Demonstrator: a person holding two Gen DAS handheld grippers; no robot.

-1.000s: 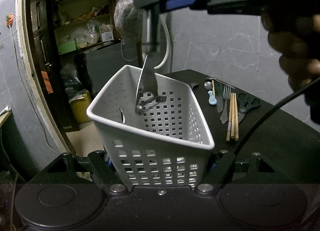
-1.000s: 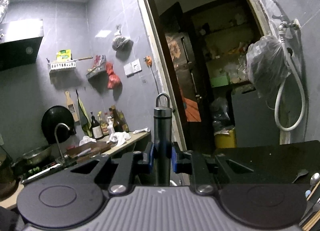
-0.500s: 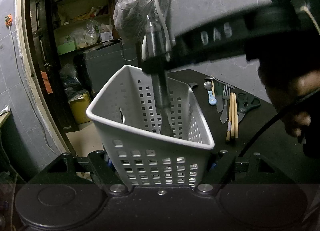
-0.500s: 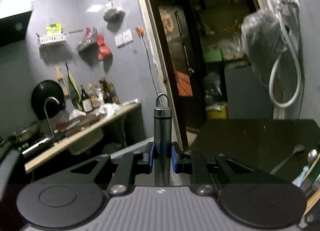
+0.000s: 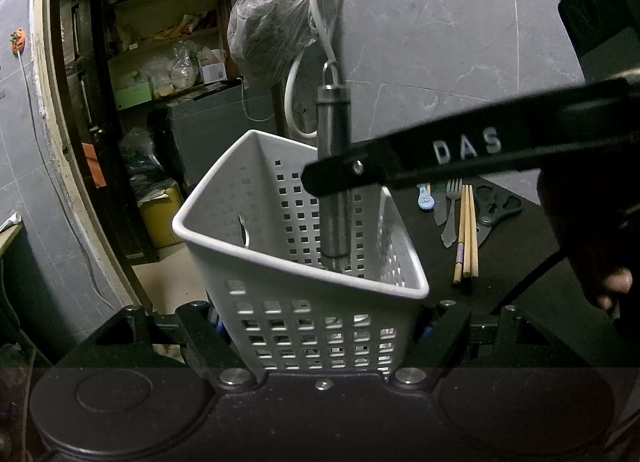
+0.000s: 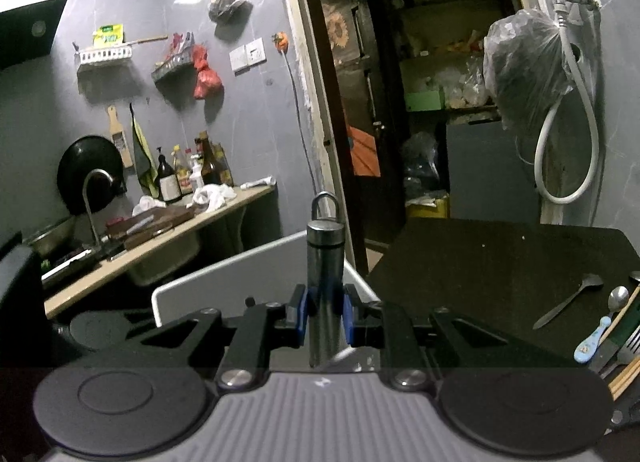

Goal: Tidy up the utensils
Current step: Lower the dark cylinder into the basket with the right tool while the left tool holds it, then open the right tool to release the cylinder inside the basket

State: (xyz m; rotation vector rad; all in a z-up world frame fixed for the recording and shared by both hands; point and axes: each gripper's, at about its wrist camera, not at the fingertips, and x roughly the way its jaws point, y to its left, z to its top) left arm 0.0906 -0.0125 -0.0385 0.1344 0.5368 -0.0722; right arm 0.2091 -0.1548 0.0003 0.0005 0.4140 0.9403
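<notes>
- White perforated plastic basket is sitting at the left edge of the black table, clamped across its lower walls by the left gripper, whose fingers are pressing on both sides.
- A steel utensil with a thick cylindrical handle and a hanging loop at its top is standing upright inside the basket, its lower end hidden below the near rim.
- The right gripper is gripping that handle between its blue pads, jaws closed tight on the metal; seen from the left wrist, its black finger is crossing in front of the handle.
- A person's hand is showing at the right edge of the left wrist view, behind the right gripper.
- On the table's far right part, the remaining utensils are lying close together: a fork, a pair of wooden chopsticks, dark scissors, a small spoon with a blue patterned handle and two metal spoons.
- A tap with a white hose and a dark plastic bag are hanging on the grey wall behind the table.
</notes>
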